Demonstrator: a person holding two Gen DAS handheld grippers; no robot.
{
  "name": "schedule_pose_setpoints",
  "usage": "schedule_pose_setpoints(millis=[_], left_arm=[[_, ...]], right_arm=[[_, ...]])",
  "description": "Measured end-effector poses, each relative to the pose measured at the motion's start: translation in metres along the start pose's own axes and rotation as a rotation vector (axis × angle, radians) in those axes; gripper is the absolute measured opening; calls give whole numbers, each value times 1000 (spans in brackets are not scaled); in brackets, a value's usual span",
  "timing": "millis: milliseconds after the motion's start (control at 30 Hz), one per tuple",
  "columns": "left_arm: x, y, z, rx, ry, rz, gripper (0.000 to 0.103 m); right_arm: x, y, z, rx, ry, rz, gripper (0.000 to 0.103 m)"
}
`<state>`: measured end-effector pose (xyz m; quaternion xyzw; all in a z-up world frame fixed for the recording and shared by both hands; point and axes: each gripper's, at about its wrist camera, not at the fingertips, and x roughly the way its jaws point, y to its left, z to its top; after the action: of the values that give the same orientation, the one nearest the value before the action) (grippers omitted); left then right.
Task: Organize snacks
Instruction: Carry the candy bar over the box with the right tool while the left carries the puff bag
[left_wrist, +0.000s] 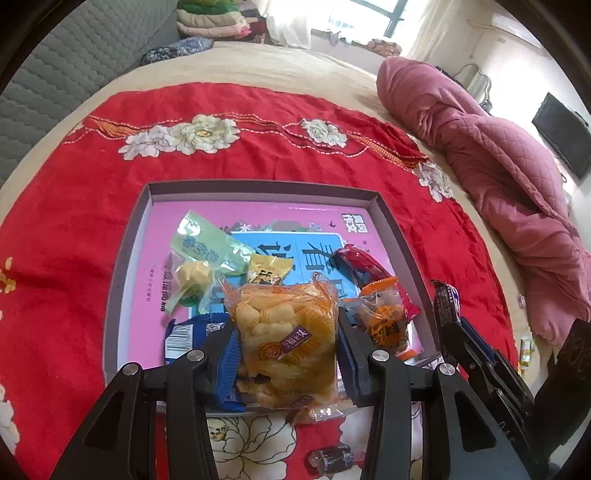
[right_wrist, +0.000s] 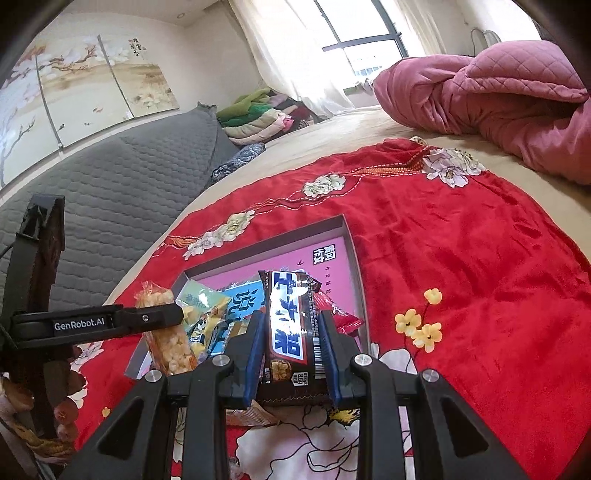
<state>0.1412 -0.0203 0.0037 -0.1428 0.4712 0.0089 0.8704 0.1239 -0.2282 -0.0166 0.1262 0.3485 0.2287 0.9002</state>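
Two snacks are held above the box (left_wrist: 384, 206) on the bed: a puffed-rice pack (left_wrist: 284, 332) clamped in the left claw (left_wrist: 286, 354), a chocolate bar (right_wrist: 290, 328) pinched in the right claw (right_wrist: 291, 354). Each should be lowered into free space, then released.

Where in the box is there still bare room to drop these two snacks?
Free: the pink floor along the box's far wall, beyond the green packet, and its far right corner near the red packet. Crowded: the near half, around the blue packet and orange packet.
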Motion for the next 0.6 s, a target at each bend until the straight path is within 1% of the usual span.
schedule_pose_setpoints(millis=[300, 600], left_arm=[[8, -2, -2, 7, 13, 13, 48], [15, 0, -1, -4, 31, 25, 48]], right_arm=[[10, 0, 2, -18, -6, -18, 29], [24, -5, 2, -11, 14, -34, 29]])
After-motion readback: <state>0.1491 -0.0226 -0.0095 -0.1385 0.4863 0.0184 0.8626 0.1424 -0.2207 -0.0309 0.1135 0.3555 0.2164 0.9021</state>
